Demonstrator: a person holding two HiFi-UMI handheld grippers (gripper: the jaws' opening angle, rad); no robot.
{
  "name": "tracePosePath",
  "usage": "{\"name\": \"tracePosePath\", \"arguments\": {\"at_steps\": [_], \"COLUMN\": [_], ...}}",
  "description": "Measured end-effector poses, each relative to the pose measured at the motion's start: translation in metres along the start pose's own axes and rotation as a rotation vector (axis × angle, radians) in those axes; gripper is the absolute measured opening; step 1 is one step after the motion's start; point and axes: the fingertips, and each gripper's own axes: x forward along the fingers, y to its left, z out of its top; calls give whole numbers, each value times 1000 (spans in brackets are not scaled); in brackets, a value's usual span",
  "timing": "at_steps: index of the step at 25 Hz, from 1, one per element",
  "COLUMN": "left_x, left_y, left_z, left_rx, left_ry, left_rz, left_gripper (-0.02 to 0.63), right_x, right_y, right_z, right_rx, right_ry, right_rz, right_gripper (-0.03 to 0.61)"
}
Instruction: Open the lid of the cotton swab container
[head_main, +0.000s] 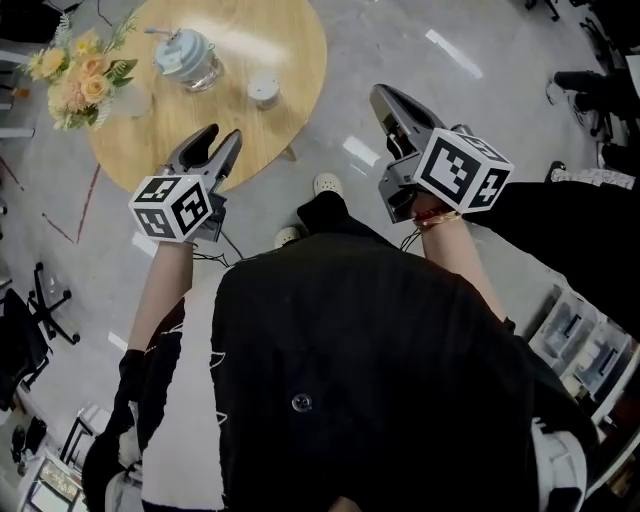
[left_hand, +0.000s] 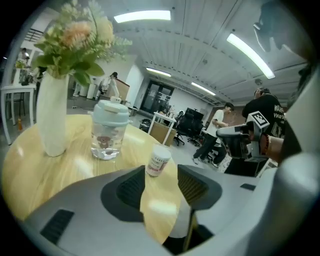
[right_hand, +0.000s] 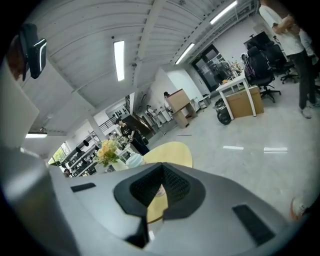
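The left gripper (head_main: 222, 135) hovers at the surface (head_main: 285, 40) edge, jaws apart and empty, short of the cotton swab container (head_main: 264, 90). The right gripper (head_main: 380, 93) has its jaws together, empty.

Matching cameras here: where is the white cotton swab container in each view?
Head view: cotton swab container on the table's right part.
Left gripper view: container at centre, beyond the jaws.
Right gripper view: probably the pale sliver behind the jaws' gap.
Shared landmark: flowers, left of it everywhere.
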Motion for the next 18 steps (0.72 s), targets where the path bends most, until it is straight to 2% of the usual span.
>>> {"name": "tracePosePath", "arguments": {"at_steps": [2,9,14,18], "left_x": [12,58,82,95], "left_y": [3,6,4,10], "left_z": [-3,-7,-14,-21], "left_rx": [25,101,187,213], "left_ry": [27,64,99,138], "left_rz": [-15,46,93,159], "left_gripper": [241,307,319,319], "right_x": [8,37,53,64], "right_y": [-10,-42,-63,-70], "right_z": [1,19,31,39], "right_rx": [4,37,38,35], "right_ry": [10,58,81,95], "right_rz": [5,54,71,95], "right_gripper": [5,5,5,5]}}
